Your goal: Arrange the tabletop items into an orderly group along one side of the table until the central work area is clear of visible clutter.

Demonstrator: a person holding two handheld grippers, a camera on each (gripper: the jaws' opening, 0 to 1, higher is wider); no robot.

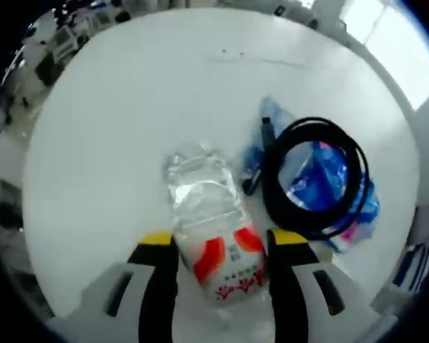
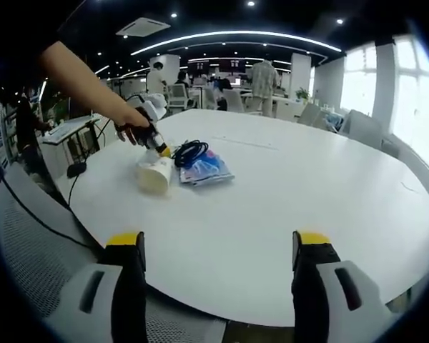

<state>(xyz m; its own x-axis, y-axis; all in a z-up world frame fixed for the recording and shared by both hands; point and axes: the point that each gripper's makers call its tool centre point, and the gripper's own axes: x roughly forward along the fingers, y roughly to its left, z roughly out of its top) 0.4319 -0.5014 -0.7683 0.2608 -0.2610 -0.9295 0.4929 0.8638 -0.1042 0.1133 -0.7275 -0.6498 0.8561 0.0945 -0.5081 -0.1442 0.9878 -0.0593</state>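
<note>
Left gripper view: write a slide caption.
Left gripper straddles a clear plastic bottle beside a coiled black cable on a blue packet.

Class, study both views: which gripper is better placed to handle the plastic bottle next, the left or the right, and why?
Left. The left gripper already has its jaws on either side of the plastic bottle, beside the black cable. The right gripper is open over bare table, well away from the bottle.

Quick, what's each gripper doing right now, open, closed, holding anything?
Left gripper: jaws either side of the plastic bottle lying on the table; grip cannot be told.
Right gripper: open, holding nothing.
</note>
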